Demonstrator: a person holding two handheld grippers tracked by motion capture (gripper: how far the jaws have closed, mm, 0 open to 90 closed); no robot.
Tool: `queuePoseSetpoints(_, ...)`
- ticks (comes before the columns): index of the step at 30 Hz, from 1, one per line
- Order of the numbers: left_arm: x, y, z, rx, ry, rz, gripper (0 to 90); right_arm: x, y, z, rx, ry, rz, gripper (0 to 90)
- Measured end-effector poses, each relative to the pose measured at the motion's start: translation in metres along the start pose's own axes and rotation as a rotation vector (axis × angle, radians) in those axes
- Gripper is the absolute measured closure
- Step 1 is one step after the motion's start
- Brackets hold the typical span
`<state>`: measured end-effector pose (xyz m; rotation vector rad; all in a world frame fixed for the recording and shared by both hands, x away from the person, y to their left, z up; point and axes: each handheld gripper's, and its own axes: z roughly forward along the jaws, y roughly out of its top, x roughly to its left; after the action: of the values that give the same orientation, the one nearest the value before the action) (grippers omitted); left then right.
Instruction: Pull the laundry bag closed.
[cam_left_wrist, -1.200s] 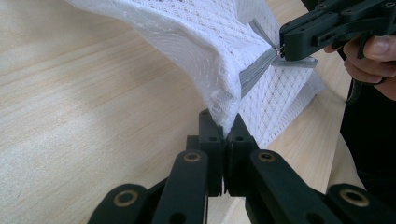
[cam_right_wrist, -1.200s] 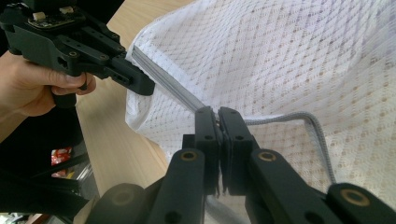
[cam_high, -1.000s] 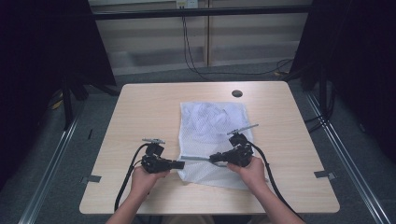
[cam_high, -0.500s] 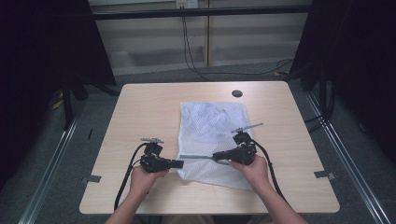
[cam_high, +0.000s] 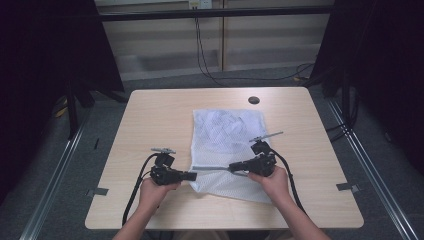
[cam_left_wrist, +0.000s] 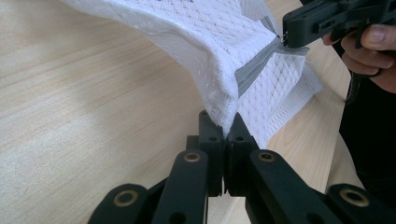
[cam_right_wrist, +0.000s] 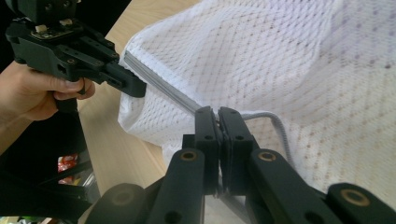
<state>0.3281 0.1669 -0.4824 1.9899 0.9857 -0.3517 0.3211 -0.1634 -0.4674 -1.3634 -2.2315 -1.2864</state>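
Mesh bag (cam_high: 225, 145) pinched by both hand-held grippers (jaws closed): left (cam_left_wrist: 223, 128), right (cam_right_wrist: 217, 114).

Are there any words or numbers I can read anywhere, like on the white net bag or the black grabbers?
None can be read.
The mesh bag and its grey zipper carry no print.
The left gripper and right gripper show no label.
The table is plain wood.

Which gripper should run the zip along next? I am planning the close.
Right, probably. The right gripper pinches the grey zip itself, while the left gripper clamps the mesh bag at its corner, anchoring it.
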Motion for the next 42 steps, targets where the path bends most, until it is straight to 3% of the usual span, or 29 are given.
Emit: queuePoseSetpoints(42,-0.0003,0.0,-0.001,-0.003,-0.007,-0.012,88.6,-0.0044,0.0007,-0.0069,-0.014,0.017,-0.003,86.9)
